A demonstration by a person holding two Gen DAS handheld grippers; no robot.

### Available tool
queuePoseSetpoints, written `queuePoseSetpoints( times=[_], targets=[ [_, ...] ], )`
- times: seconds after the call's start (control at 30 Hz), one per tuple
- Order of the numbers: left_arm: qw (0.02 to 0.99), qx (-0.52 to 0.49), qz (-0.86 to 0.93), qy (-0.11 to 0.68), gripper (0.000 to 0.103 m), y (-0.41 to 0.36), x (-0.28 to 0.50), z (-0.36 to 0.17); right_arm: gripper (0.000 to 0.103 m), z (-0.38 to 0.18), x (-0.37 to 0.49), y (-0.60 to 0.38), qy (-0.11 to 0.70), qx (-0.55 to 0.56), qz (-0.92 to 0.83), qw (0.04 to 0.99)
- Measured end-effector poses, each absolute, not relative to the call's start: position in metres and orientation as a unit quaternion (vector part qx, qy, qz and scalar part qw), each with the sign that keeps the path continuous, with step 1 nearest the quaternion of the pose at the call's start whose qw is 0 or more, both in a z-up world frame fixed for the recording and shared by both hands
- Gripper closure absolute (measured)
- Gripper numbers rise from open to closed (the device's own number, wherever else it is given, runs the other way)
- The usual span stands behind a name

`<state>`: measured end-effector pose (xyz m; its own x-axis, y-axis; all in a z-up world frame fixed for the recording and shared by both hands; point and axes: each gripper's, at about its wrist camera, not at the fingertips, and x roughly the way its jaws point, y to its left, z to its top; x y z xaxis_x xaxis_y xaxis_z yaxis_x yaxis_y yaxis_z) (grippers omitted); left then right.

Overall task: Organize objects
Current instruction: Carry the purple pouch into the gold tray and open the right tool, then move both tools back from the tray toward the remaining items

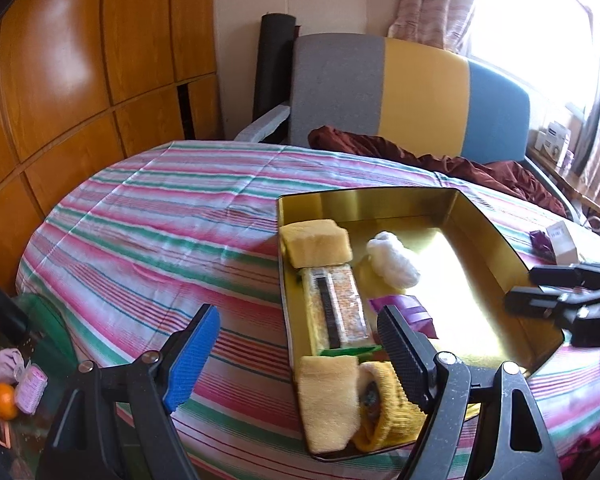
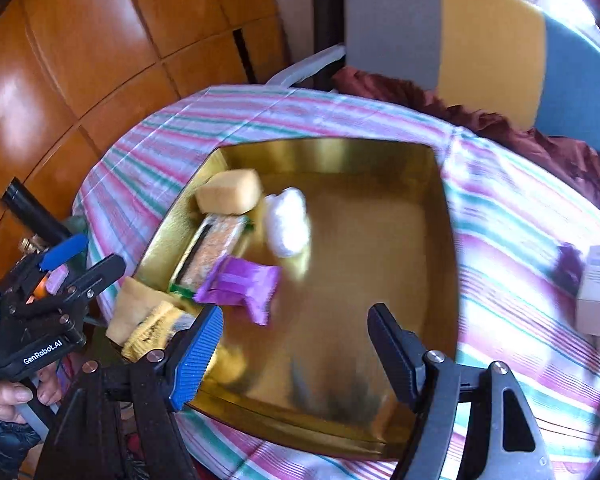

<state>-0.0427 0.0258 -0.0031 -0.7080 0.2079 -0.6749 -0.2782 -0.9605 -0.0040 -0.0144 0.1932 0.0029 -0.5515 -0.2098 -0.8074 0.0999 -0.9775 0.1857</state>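
A gold tin tray [image 1: 496, 236] [image 2: 446, 216] sits on the striped tablecloth. In it lie two yellow sponges [image 1: 316, 242] [image 2: 230, 192], a packaged bar [image 1: 336, 308] [image 2: 216, 250], a white wad [image 1: 394, 258] [image 2: 288, 222], a purple packet [image 1: 408, 312] [image 2: 240, 286] and a yellow folded cloth [image 1: 384, 412] [image 2: 154, 330]. My left gripper [image 1: 300, 352] is open and empty over the tray's near left corner. My right gripper [image 2: 294, 356] is open and empty over the tray's near edge; it also shows in the left wrist view [image 1: 540, 288].
A small white box [image 1: 564, 240] [image 2: 596, 280] and a dark purple packet [image 1: 540, 242] [image 2: 570, 268] lie on the cloth right of the tray. A striped chair [image 1: 416, 88] with maroon fabric stands behind the table. An orange [image 1: 4, 400] lies low left.
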Motion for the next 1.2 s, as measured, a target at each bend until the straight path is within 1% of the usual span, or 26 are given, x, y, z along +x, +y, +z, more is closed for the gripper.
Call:
queuePoseSetpoints(
  times=[0.17,0.37,0.6,0.7,0.8,0.9,0.93,1.07,1.2],
  targets=[
    [0.147,-0.354,0.922,0.053,0.022,0.039,-0.036,0.002,0.020,0.018,0.006,0.241,-0.078,0.439,-0.894,0.038],
    [0.172,-0.349,0.918,0.073,0.021,0.061,-0.026,0.004,0.019,0.025,0.031,0.324,-0.110,0.419,-0.899,-0.063],
    [0.208,-0.345,0.910,0.100,0.021,0.099,-0.013,0.007,0.019,0.020,0.065,0.449,-0.194,0.385,-0.874,-0.224],
    [0.223,-0.344,0.905,0.114,0.021,0.117,-0.008,0.009,0.019,0.010,0.082,0.499,-0.226,0.367,-0.854,-0.293],
    [0.237,-0.343,0.900,0.128,0.021,0.135,-0.003,0.008,0.019,-0.009,0.102,0.539,-0.273,0.354,-0.828,-0.339],
    [0.253,-0.348,0.892,0.134,0.021,0.156,0.001,0.006,0.019,-0.028,0.119,0.567,-0.358,0.358,-0.788,-0.350],
    [0.259,-0.351,0.890,0.134,0.021,0.162,0.001,0.005,0.019,-0.032,0.123,0.571,-0.373,0.361,-0.779,-0.351],
    [0.295,-0.364,0.873,0.137,0.021,0.199,0.009,0.000,0.019,-0.043,0.131,0.576,-0.419,0.366,-0.761,-0.335],
    [0.330,-0.370,0.856,0.146,0.021,0.234,0.019,0.001,0.019,-0.039,0.131,0.574,-0.423,0.356,-0.765,-0.330]
  ],
)
